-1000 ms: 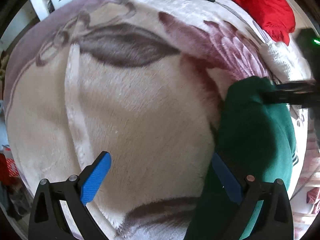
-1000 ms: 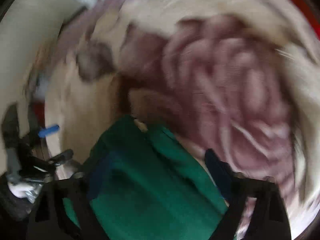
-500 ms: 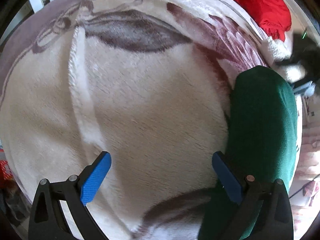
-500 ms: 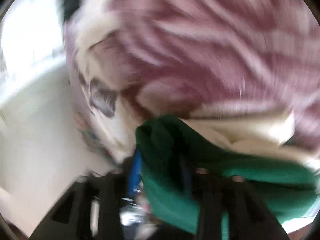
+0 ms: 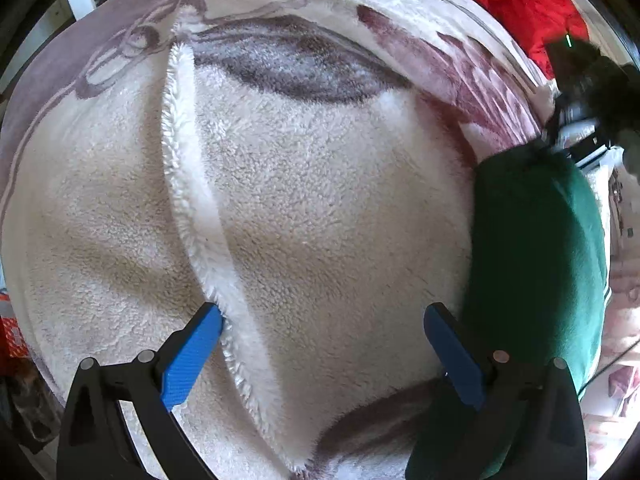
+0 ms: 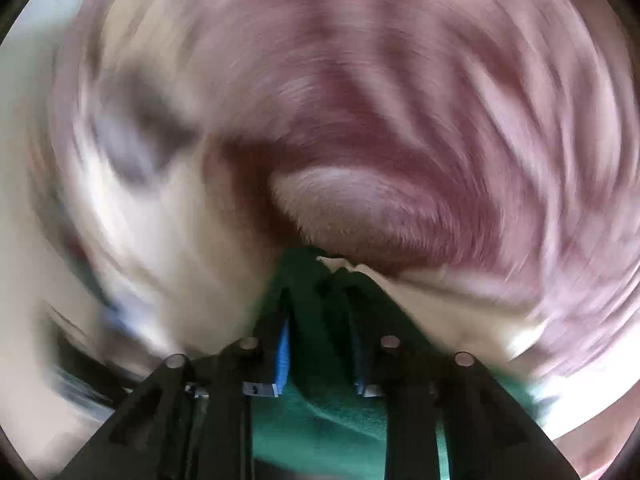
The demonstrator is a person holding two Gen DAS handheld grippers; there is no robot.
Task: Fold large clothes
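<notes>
Green garment (image 5: 536, 264) lies lengthwise away from camera; right gripper (image 6: 320, 320) closing on its end (left gripper (image 5: 320, 332) wide)

Right gripper (image 6: 320, 320) jaws closing, green garment (image 6: 320, 412) bunched between blue pads; blurred pink-cream floral blanket (image 6: 360, 120) beyond.
</notes>
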